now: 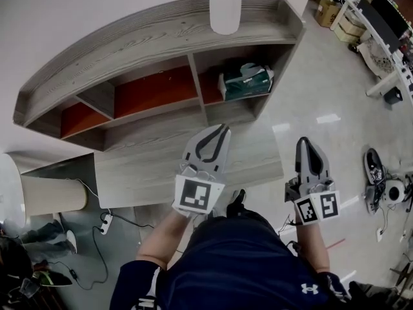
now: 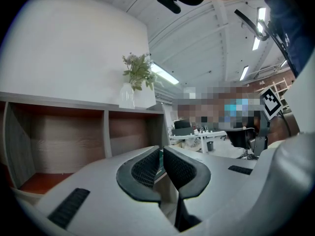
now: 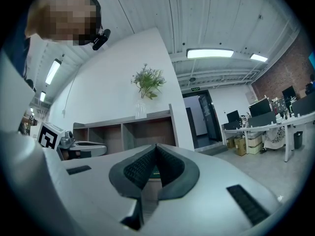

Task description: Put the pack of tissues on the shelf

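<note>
The green pack of tissues [image 1: 246,81] lies inside the right compartment of the grey wooden shelf [image 1: 161,37], on its orange-backed lower level. Both grippers hang in front of the shelf, well back from the pack and touching nothing. My left gripper [image 1: 223,130] is shut and empty, its tips meeting below the middle divider. My right gripper [image 1: 305,141] is shut and empty too, over the floor to the right of the shelf. In the left gripper view the closed pads [image 2: 147,167] point at the shelf [image 2: 74,132]. The right gripper view shows closed pads [image 3: 139,167] facing the shelf [image 3: 147,131].
A clear vase [image 1: 225,6] with a plant stands on the shelf top, above the pack's compartment. A lamp shade [image 1: 53,195] and a power strip [image 1: 106,223] with cables sit at the left. Desks and boxes [image 1: 348,18] stand at the far right, and shoes [image 1: 374,170] lie on the floor.
</note>
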Demonstrator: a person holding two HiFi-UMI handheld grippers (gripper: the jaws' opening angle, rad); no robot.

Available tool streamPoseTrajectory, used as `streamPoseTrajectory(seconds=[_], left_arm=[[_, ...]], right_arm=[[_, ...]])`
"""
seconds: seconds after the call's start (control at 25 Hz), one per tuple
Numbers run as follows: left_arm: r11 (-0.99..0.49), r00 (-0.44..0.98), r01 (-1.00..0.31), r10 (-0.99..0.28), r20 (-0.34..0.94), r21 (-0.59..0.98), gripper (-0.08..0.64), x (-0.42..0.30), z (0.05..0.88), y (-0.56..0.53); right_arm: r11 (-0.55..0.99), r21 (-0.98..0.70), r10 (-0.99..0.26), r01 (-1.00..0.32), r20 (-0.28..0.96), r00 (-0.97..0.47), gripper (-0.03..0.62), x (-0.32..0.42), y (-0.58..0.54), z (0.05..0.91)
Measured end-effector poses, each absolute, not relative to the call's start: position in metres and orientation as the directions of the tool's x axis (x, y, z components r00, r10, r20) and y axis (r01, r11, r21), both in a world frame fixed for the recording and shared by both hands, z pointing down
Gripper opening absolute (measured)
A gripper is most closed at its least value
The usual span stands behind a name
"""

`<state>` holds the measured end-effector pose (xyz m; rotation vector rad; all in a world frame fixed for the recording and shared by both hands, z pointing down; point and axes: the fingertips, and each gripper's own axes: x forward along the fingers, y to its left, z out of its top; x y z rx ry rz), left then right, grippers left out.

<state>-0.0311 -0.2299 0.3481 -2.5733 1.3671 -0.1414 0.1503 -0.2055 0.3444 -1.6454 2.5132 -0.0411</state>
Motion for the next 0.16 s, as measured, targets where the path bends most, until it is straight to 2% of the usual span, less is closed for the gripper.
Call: streamPoseTrajectory(seconds=[0.16], left_arm=[[-0.538, 0.556, -0.802, -0.831, 0.007, -0.259, 0.037, -0.0263, 0.3553, -0.2384]], right_arm=[[0.410, -0.106, -0.911, -0.906, -0.093, -0.402, 0.011, 0.1541, -0.2142, 0.3499]])
